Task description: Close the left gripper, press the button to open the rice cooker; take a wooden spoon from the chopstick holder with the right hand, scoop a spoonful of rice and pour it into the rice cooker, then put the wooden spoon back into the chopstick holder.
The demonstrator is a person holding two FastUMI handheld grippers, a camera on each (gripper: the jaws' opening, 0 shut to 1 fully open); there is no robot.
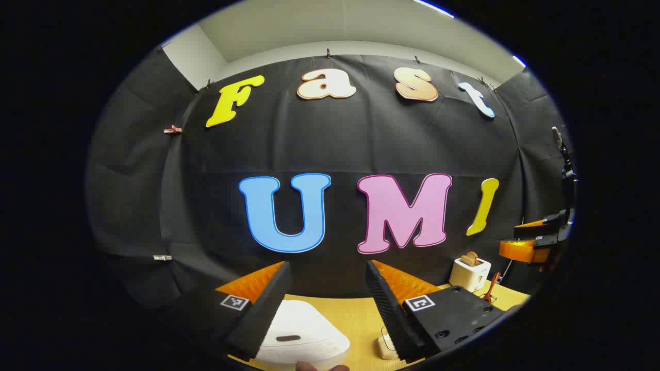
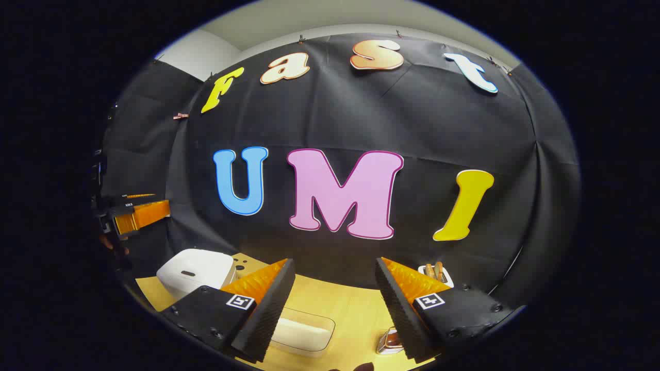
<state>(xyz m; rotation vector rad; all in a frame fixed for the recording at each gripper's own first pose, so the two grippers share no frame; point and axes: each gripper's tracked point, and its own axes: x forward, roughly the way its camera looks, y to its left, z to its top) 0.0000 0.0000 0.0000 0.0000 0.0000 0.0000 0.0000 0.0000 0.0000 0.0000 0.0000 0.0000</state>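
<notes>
I have both tongs raised above the bench (image 1: 361,319), a pale wood-grain top, and neither has begun its work.

The rice cooker (image 1: 301,335) is the biggest thing here: a smooth white rounded shell with a dark oblong button (image 1: 287,338) on its front face, lid down. It sits on the left part of the bench, directly below and ahead of my left tongs (image 1: 325,304), whose jaws stand wide apart and hold nothing. That is the relation the first move turns on, I judge: these tongs must shut, then drop forward and down onto the button. The left tongs are far nearer to it than the right.

My right tongs (image 2: 335,309) are likewise spread open and empty. Below them lies a clear, rounded-rectangular tub (image 2: 301,332) of white rice, its long side running across my view. Towards the far right corner stands a white boxy holder (image 2: 435,273) with brown wooden handles upright in it; I take it for the chopstick holder, though I cannot tell which handle is the spoon.
</notes>
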